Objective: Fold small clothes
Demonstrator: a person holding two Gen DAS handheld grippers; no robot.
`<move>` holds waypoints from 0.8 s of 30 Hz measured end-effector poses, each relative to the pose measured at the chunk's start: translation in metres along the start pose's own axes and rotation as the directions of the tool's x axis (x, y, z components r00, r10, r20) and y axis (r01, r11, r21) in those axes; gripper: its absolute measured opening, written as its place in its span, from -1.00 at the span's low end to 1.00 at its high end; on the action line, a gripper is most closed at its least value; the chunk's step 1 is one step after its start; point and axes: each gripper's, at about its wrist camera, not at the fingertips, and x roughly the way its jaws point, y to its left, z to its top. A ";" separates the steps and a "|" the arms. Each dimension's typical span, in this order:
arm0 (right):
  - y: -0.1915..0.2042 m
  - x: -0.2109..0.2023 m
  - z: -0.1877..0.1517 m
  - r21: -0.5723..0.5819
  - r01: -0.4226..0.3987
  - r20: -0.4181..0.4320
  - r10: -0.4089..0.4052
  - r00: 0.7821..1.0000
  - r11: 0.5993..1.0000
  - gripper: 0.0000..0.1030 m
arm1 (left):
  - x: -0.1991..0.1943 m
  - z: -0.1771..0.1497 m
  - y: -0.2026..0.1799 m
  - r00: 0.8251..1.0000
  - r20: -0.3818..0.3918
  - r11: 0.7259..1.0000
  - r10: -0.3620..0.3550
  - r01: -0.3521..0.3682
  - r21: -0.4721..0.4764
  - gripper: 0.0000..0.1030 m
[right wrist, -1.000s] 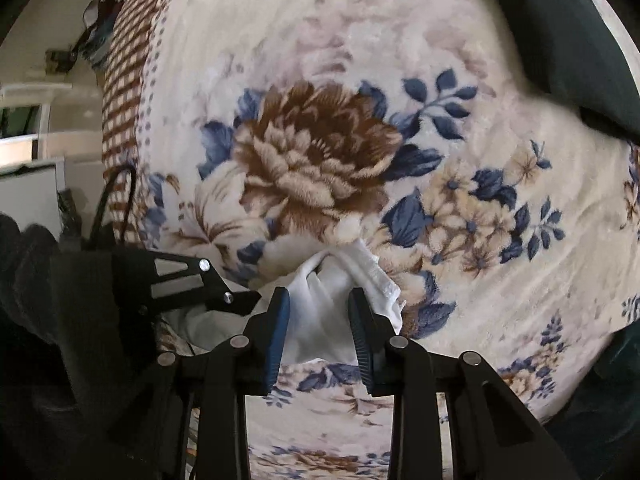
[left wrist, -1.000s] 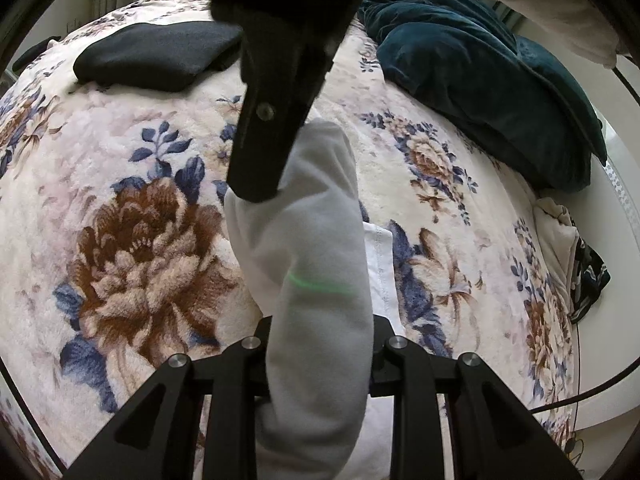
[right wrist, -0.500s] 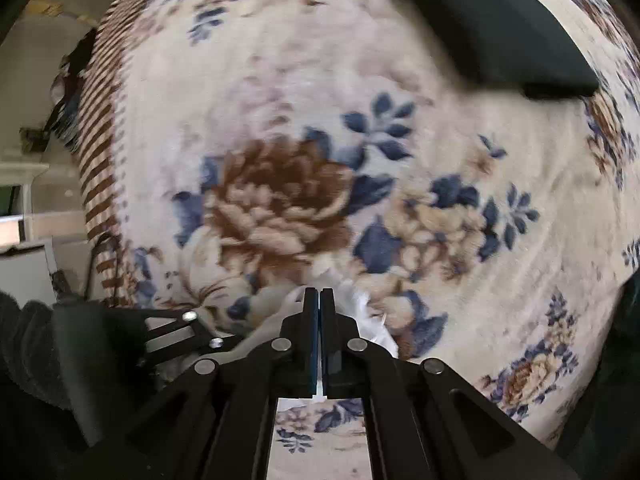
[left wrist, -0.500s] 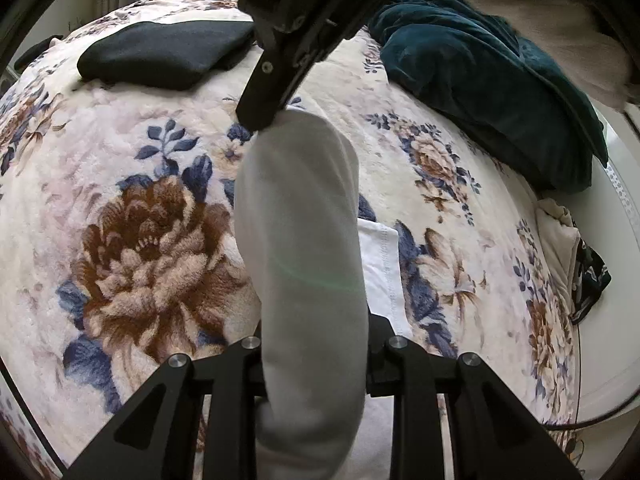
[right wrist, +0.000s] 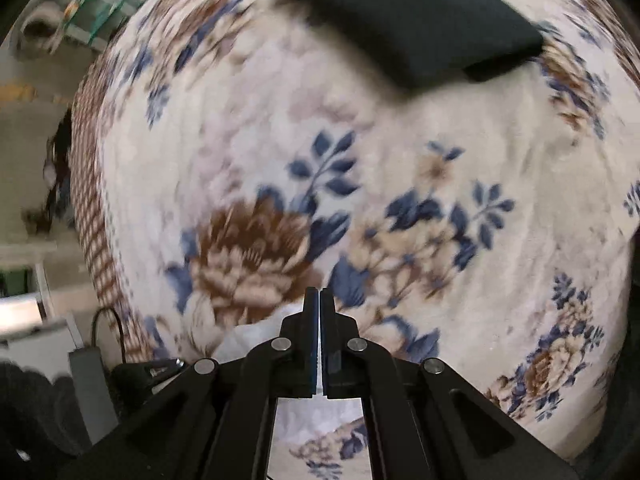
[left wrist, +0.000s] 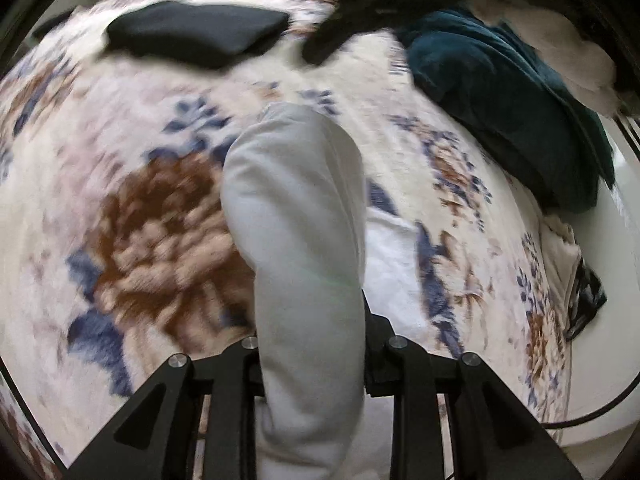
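A small white garment (left wrist: 296, 220) is pinched in my left gripper (left wrist: 310, 344) and rises in a thick fold away from the camera, with its lower layer (left wrist: 394, 268) lying on the floral blanket (left wrist: 152, 216). In the right wrist view my right gripper (right wrist: 320, 300) is shut with its fingers pressed together, empty, above the blanket (right wrist: 400, 168). A bit of the white garment (right wrist: 256, 332) shows low behind its fingers.
A folded black garment (left wrist: 196, 32) lies at the far side of the bed and also shows in the right wrist view (right wrist: 412, 20). A dark teal blanket (left wrist: 508, 92) is heaped at the right. A cable (right wrist: 104, 316) and furniture stand beyond the bed's left edge.
My right gripper closed, let go of the white garment's end and pulled up and away from it. My left gripper keeps its hold; the fold now stands free.
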 end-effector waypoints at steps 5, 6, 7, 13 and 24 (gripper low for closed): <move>-0.025 -0.009 -0.008 0.113 0.032 0.063 -0.039 0.997 0.993 -0.29 | 0.006 -0.005 0.085 0.993 -0.088 0.944 -0.079 0.046 -0.327 -0.15; -0.031 -0.007 -0.012 0.135 0.033 0.071 -0.042 0.997 0.990 0.21 | 0.002 -0.006 0.093 0.993 -0.086 0.936 -0.079 0.045 -0.348 -0.07; -0.035 -0.004 -0.018 0.156 0.038 0.073 -0.050 0.996 0.987 0.41 | -0.004 -0.005 0.100 0.993 -0.077 0.929 -0.087 0.053 -0.367 -0.04; -0.058 0.028 -0.086 0.300 -0.008 0.098 -0.023 0.995 0.954 0.41 | -0.023 0.036 0.113 0.999 -0.030 0.949 -0.024 0.013 -0.314 0.12; -0.113 0.115 -0.182 0.638 -0.168 0.196 0.053 0.979 0.751 0.41 | 0.045 0.109 0.136 0.988 -0.152 0.954 0.038 -0.081 -0.288 0.12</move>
